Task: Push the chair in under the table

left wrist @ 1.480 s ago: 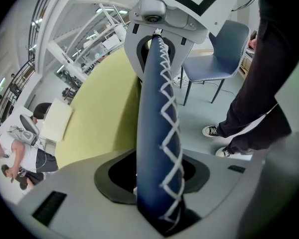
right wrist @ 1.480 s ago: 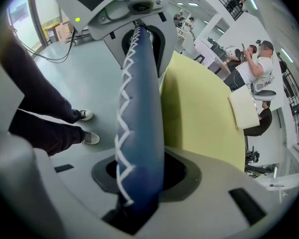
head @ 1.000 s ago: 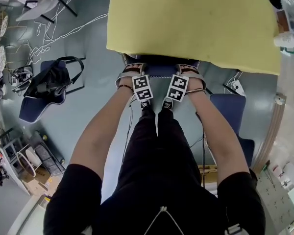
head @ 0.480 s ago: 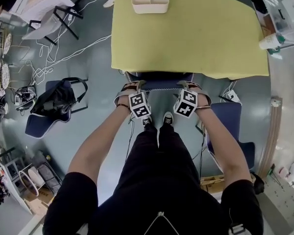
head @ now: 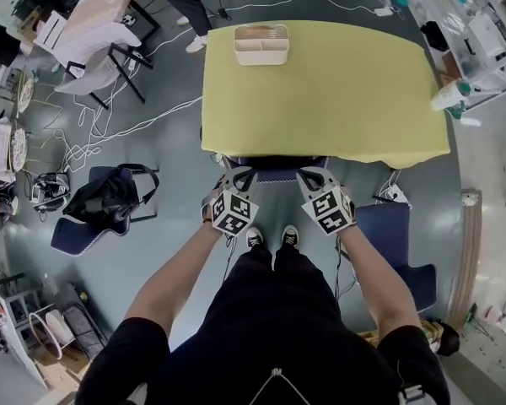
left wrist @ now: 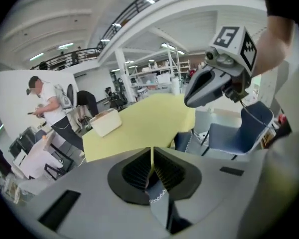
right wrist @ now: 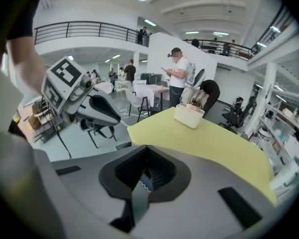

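The blue chair (head: pixel 274 166) stands tucked beneath the yellow table (head: pixel 320 91); only the top of its back shows at the table's near edge. My left gripper (head: pixel 238 177) and right gripper (head: pixel 314 176) hover side by side just above and in front of that back, apart from it. Both pairs of jaws have just been closing and now meet with nothing between them, as the left gripper view (left wrist: pixel 152 159) and the right gripper view (right wrist: pixel 146 159) show. Each gripper view also catches the other gripper beside it.
A white basket (head: pixel 261 44) sits at the table's far edge. A second blue chair (head: pixel 398 226) stands at the right. Another chair with a black bag (head: pixel 105 199) is at the left, among loose cables (head: pixel 110 116). A person (right wrist: pixel 178 78) stands beyond the table.
Both grippers have let go of the chair's back, risen off it and drawn back toward me, rolling as they went. Their jaws have closed. The head view now takes in the whole table.
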Demonstrator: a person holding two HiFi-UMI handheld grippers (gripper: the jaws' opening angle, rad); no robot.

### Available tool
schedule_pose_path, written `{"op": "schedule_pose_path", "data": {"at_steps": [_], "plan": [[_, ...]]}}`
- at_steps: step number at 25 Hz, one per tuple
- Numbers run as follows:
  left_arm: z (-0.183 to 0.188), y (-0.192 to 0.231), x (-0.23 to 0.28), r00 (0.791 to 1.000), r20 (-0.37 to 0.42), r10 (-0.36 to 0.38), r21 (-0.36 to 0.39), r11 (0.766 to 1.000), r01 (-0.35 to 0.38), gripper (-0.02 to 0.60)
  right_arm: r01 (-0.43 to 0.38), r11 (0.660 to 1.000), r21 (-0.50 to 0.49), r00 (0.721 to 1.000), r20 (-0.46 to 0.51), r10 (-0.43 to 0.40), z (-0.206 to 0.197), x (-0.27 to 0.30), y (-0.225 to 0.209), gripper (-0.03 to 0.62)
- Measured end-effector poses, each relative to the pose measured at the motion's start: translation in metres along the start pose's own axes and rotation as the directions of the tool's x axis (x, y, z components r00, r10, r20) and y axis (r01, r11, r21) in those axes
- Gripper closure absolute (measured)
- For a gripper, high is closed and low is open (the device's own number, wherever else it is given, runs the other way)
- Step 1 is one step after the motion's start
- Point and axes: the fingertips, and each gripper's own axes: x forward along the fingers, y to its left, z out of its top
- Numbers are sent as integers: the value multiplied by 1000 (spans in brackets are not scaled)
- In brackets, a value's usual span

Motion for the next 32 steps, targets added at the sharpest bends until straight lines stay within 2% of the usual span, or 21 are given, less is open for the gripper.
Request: {"op": "schedule_pose_path", "data": {"at_steps": [4,7,12,16,22,27,30,32], "plan": [[25,8,-22,995,87,51,-101,994,-42,571,34,978,207,992,114,-59,20,-20,-15,579],[41,9,-37,988,139,72,-135,989,-54,572,59,957,285,977,179,-114,37,-37,-27,580],[68,15,-58,972,210,108,-150,986,-78,572,100,955,280,952,252,-173,69,-63,-40,580],[92,26,-78,950,273,154,-184,977,-106,572,113,956,272,936,294,-195,89,-81,-47,580],[128,50,-113,906,359,226,-252,958,-140,572,131,948,291,904,357,-235,118,-107,-59,580],[148,62,-141,862,429,268,-310,941,-138,572,132,938,320,871,415,-264,139,-127,-64,580],[161,64,-156,837,468,284,-329,935,-133,572,126,932,341,852,444,-277,149,-140,-68,580],[166,64,-162,828,482,288,-331,934,-132,572,119,928,354,846,453,-281,153,-145,-69,580]]}}
